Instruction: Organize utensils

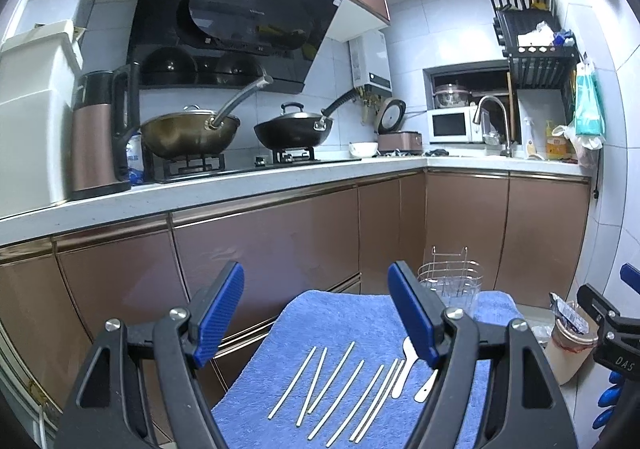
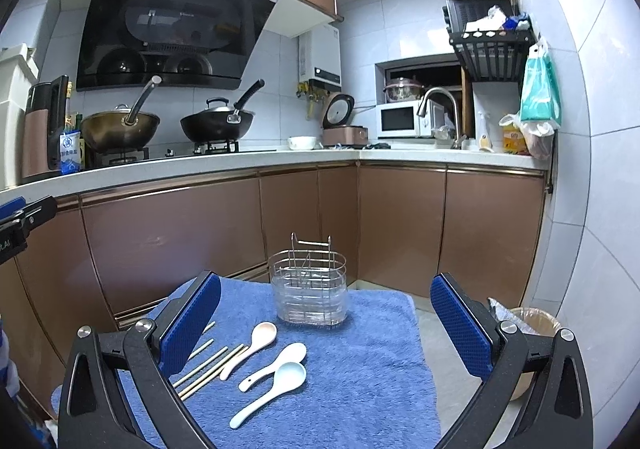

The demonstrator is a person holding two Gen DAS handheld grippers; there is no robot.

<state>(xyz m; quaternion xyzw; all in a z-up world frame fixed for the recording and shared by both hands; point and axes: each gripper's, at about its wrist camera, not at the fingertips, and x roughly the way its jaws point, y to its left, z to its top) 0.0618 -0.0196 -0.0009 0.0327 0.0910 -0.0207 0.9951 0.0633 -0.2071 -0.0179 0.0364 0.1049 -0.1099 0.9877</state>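
Observation:
A blue towel (image 2: 360, 369) covers a small table. On it lie several pale chopsticks (image 1: 340, 389) side by side and three white spoons (image 2: 276, 365). An empty wire utensil holder (image 2: 308, 289) with a clear tray base stands at the towel's far edge; it also shows in the left wrist view (image 1: 450, 281). My left gripper (image 1: 316, 317) is open and empty above the chopsticks. My right gripper (image 2: 326, 325) is open and empty above the spoons. Part of the chopsticks (image 2: 208, 365) is hidden behind my right gripper's left finger.
Brown kitchen cabinets (image 2: 180, 241) stand close behind the table under a white counter (image 2: 240, 165) with two woks and a kettle. A lined bin (image 2: 532, 329) stands on the floor to the right of the table. A tiled wall (image 2: 600, 209) closes the right side.

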